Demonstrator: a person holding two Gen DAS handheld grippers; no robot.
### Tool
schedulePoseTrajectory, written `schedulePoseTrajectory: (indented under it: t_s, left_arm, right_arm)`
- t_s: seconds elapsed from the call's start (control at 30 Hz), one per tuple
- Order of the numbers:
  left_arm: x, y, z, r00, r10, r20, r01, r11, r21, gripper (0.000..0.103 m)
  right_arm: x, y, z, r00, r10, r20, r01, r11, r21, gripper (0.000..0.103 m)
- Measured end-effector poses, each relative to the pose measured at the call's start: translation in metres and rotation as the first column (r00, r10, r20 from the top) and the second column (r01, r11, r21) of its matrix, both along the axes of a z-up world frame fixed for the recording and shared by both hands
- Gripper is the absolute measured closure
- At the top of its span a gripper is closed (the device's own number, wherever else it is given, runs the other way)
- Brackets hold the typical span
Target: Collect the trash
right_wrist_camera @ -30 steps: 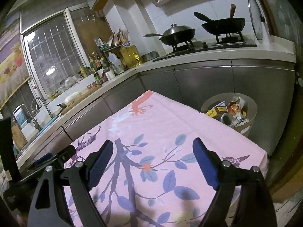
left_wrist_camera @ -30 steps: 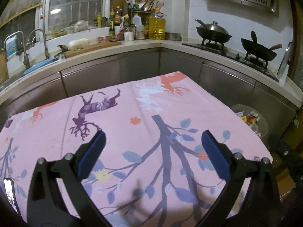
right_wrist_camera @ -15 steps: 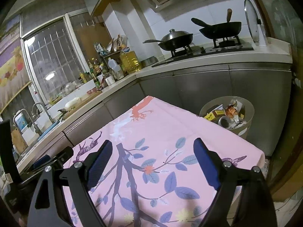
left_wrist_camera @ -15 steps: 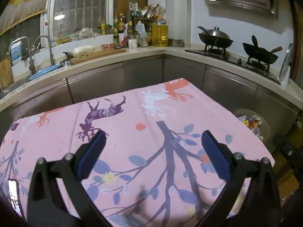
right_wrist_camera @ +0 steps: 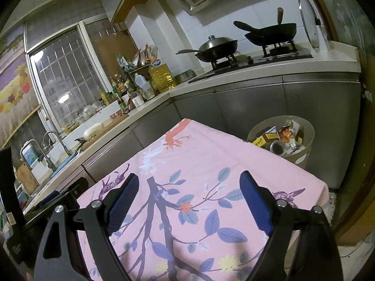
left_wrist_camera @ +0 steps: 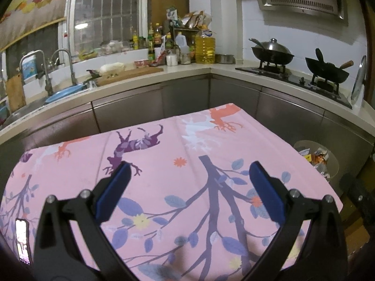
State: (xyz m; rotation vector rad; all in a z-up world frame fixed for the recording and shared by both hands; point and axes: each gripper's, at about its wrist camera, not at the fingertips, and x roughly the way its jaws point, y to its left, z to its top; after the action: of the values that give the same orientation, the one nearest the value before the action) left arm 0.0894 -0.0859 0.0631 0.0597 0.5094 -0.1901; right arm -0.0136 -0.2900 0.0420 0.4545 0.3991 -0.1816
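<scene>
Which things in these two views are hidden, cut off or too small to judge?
- Trash bin: left wrist view, its lower part hidden by the tablecloth edge.
- Bin contents: right wrist view, wrappers too small to identify.
- Phone: left wrist view, partly cut by the dark fisheye rim.
- Sink basin: left wrist view, its inside hidden by the counter edge.

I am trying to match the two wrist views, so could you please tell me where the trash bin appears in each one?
Left wrist: the trash bin sits at the right edge, beyond the pink tablecloth, partly cut off by it.
Right wrist: the trash bin stands right of centre, beside the cloth's far right edge, full of wrappers.
Shared landmark: the yellow oil bottle on the counter.
</scene>
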Motion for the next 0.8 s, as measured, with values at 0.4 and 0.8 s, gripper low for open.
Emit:
schedulePoseTrajectory:
  t_s: [0.4,0.8]
  left_arm:
    - [-0.001,-0.004,-0.001,1.000,0.012,-0.006,-0.012,1.000,0.027,0.006]
    - [-0.011,0.009,0.000,0.999,0.054,0.007,-0.053,0.999,-0.008,0.006]
  right_arm:
    - [-0.008,-0.003,-0.001,1.000,-0.009,0.005,0.008,1.000,0.023,0.018]
    - [-0.008,0.007,-0.007,1.000,0.013,-0.016,-0.012,1.000,0.016,0.018]
